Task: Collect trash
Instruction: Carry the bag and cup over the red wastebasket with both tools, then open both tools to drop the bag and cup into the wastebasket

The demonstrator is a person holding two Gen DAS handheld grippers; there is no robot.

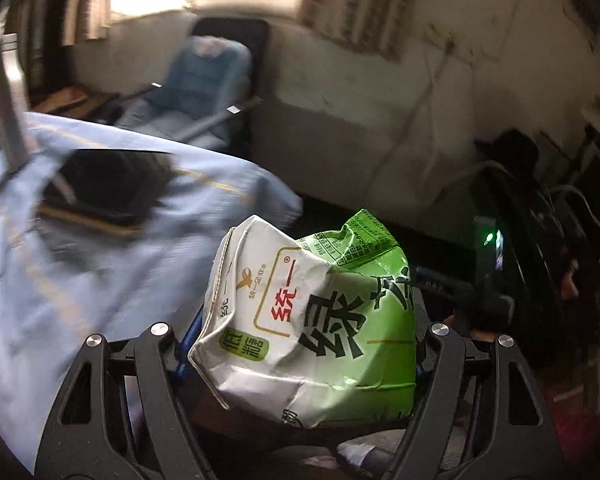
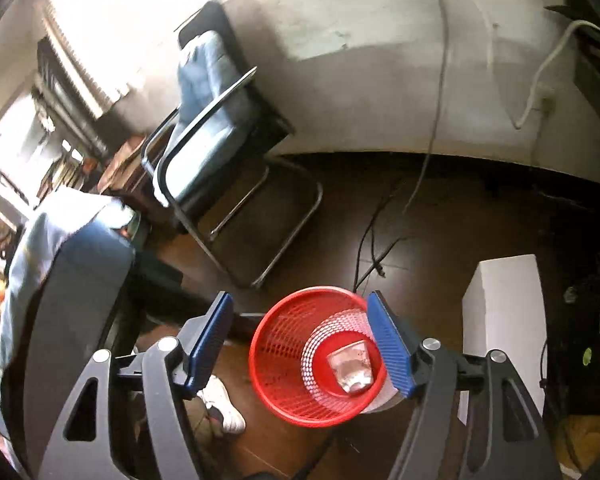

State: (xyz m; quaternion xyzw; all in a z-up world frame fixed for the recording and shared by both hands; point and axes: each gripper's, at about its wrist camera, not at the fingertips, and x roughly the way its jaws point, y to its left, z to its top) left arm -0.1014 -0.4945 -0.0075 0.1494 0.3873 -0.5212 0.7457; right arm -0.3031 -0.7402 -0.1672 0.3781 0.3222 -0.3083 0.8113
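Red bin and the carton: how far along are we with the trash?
Done: a clear plastic cup already lies in the red mesh bin, with the right gripper open and empty above it. In hand: the left gripper clamps the crushed green tea carton. Left: drop that carton in the bin.

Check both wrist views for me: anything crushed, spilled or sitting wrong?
The green-and-white drink carton, clamped in the left gripper, is badly crumpled and dented. In the right wrist view, a clear plastic cup lies in the upright red mesh bin. No spill shows on the floor.
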